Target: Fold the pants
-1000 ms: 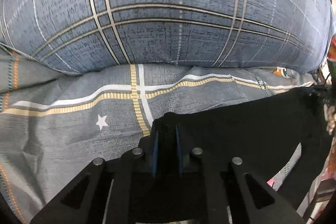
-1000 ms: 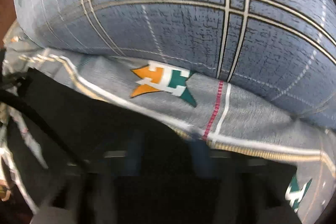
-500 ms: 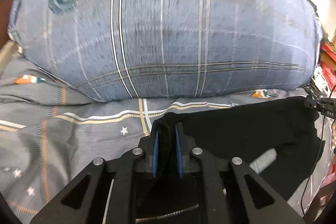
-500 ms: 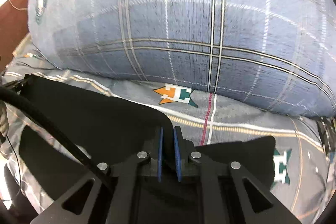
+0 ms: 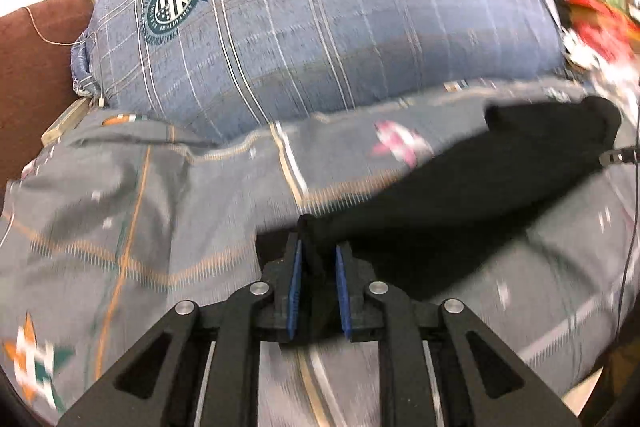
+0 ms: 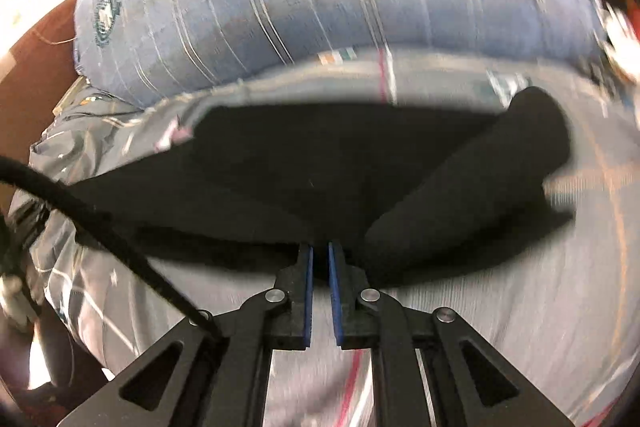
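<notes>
Two grippers nearest the lenses, each pinching an edge of the black pants (image 6: 320, 163). The left gripper (image 5: 319, 259) has a bunched fold of dark cloth between its blue pads; its jaws have just eased slightly wider, cloth still caught between them. The right gripper (image 6: 318, 259) shows its jaws pressed nearly together on the pants edge, having just closed down; the cloth inside the narrow gap is too dark to make out. A black cable (image 6: 100, 227) crosses the lower left of the right view. Beyond the jaws the pants hang and spread over a grey patterned bedsheet (image 5: 140, 219), one leg (image 6: 480, 187) lying out to the right, its end smeared by motion blur. Farther back a large blue plaid pillow (image 5: 320, 27) with a round crest (image 5: 174, 3). Brown headboard (image 5: 32, 75) cut off at left. Red-and-white clutter (image 5: 596, 27) at far right, unreadable.
</notes>
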`<state>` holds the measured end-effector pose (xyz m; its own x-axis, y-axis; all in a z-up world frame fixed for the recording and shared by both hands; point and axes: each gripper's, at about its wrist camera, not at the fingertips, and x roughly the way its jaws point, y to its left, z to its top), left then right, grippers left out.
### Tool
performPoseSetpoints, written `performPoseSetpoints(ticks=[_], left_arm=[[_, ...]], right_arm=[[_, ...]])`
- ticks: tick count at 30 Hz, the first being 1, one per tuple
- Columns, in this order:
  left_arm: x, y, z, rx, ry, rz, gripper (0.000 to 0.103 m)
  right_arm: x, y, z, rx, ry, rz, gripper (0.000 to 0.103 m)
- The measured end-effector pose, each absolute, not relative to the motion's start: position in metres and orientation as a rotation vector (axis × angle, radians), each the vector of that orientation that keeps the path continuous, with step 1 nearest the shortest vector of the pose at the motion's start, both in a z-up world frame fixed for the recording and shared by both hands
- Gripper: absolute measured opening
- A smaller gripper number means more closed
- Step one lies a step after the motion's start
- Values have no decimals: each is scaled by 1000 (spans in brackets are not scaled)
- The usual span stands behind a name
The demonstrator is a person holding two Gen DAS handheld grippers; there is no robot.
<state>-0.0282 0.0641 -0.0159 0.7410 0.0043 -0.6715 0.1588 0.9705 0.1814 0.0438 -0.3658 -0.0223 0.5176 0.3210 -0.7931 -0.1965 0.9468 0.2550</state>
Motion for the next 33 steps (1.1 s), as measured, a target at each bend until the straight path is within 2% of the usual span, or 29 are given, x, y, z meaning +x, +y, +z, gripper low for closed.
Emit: performPoseSetpoints(ticks=[3, 5, 7, 9, 11, 15, 20, 22, 26, 27, 28, 30, 33], left_arm=[[-55, 69, -28, 244, 759, -59, 18], [-68, 83, -33, 190, 794, -38, 19], [-77, 103, -33, 115, 819, -2, 19], [-80, 126, -28, 21, 829, 29, 20], [-75, 147, -21, -74, 829, 35, 24], [-51, 166, -17, -327, 869, -64, 47], [-18, 166, -32, -698, 921, -287, 48], [-9, 162, -39, -793, 930, -349, 53], [3, 152, -45, -819, 955, -344, 55], [6, 150, -44, -804, 952, -337, 51], [10, 147, -40, -777, 942, -349, 35], [18, 143, -33, -717, 934, -350, 13], [25, 133, -2, -492, 854, -255, 12]], right_arm=[[19, -375, -45, 181, 1017, 268, 9], [3, -382, -49, 204, 990, 239, 13], [-7, -389, -47, 234, 983, 201, 37], [-18, -393, -41, 247, 949, 172, 47], [-21, -393, -34, 262, 929, 175, 47], [-17, -379, -25, 272, 910, 213, 50], [-18, -353, -29, 287, 912, 273, 50], [-19, -344, -33, 276, 920, 287, 50], [-20, -337, -38, 271, 927, 301, 52], [-20, -337, -40, 278, 928, 302, 53], [-20, -338, -42, 286, 928, 300, 53], [-18, -336, -44, 295, 931, 293, 53], [-17, -336, -48, 305, 938, 284, 53]])
